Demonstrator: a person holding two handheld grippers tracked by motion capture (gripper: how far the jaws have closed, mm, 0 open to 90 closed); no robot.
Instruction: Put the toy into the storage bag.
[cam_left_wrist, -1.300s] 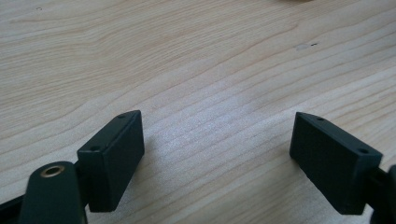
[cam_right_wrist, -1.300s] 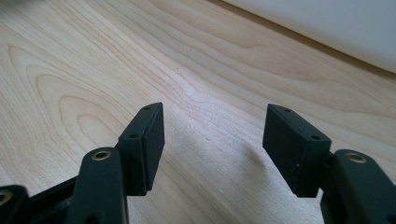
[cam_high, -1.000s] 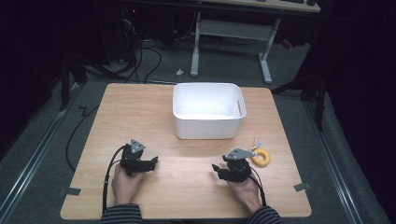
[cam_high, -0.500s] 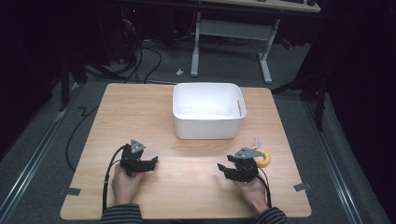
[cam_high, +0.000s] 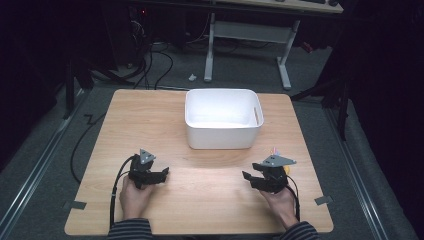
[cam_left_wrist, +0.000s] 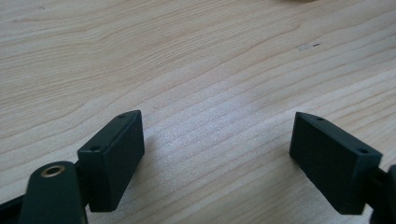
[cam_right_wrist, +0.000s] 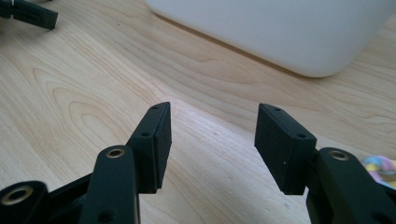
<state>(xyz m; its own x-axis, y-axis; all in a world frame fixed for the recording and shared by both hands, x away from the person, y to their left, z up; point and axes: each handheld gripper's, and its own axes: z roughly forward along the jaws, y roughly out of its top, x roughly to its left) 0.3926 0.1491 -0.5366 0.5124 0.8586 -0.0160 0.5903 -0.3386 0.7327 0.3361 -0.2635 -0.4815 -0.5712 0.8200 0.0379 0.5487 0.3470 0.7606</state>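
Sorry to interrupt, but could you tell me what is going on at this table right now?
A person sits at a light wooden table with a pair of black tongs in each hand. The left tongs rest low near the table's front, jaws wide open over bare wood. The right tongs have just been closing their jaws partway, with nothing between them, beside a small yellow ring-shaped toy. A white rectangular plastic bin stands in the middle of the table, and nothing is held yet.
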